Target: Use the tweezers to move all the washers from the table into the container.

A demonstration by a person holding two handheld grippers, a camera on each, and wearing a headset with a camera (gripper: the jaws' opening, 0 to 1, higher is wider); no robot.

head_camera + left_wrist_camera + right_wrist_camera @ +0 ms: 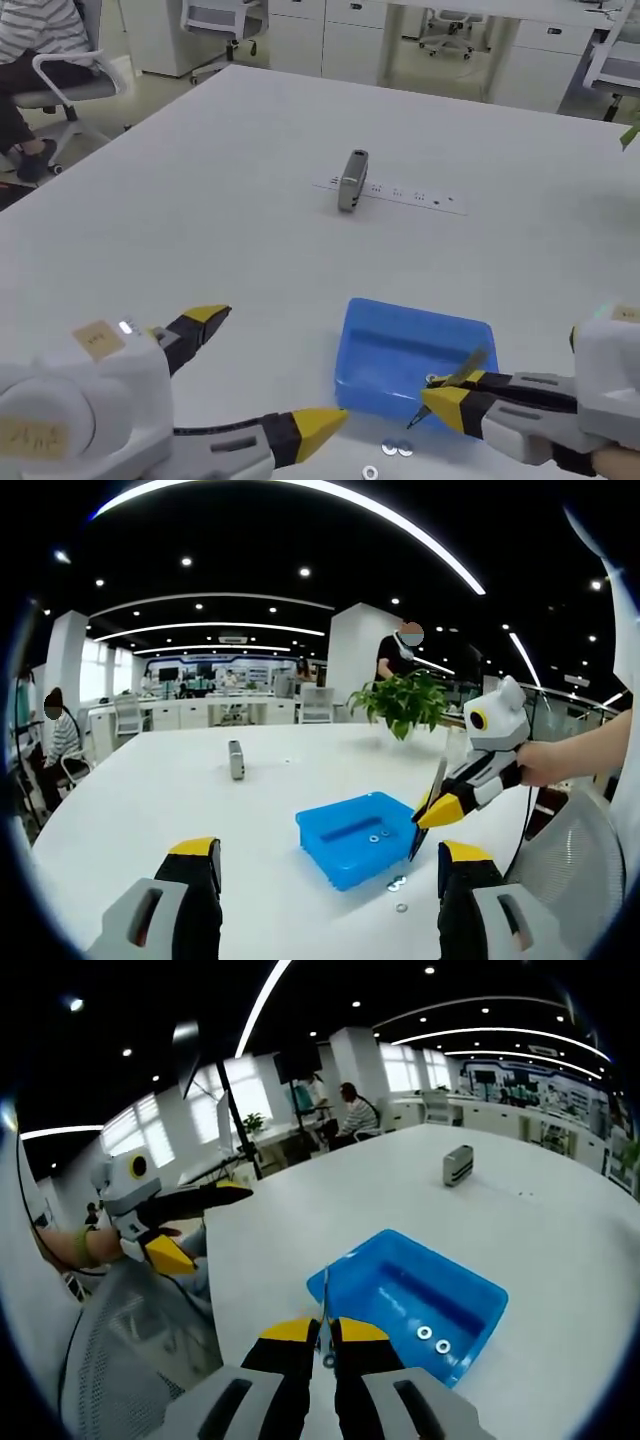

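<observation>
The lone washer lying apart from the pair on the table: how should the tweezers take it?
Probably pinch the rim of the lone washer, one tweezers tip through its hole, one outside, from above: it lies flat on the table.

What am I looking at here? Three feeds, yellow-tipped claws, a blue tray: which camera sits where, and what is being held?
There is no robot arm: a person holds a two-jaw gripper in each hand. The head view comes from a headset camera looking down. Each round view comes from a camera riding on one gripper. The left gripper is open and empty. The right gripper is shut on the tweezers, which point down beside the blue container. Three washers lie on the white table in front of it, and two more lie inside. Farther back stands a small grey device.
</observation>
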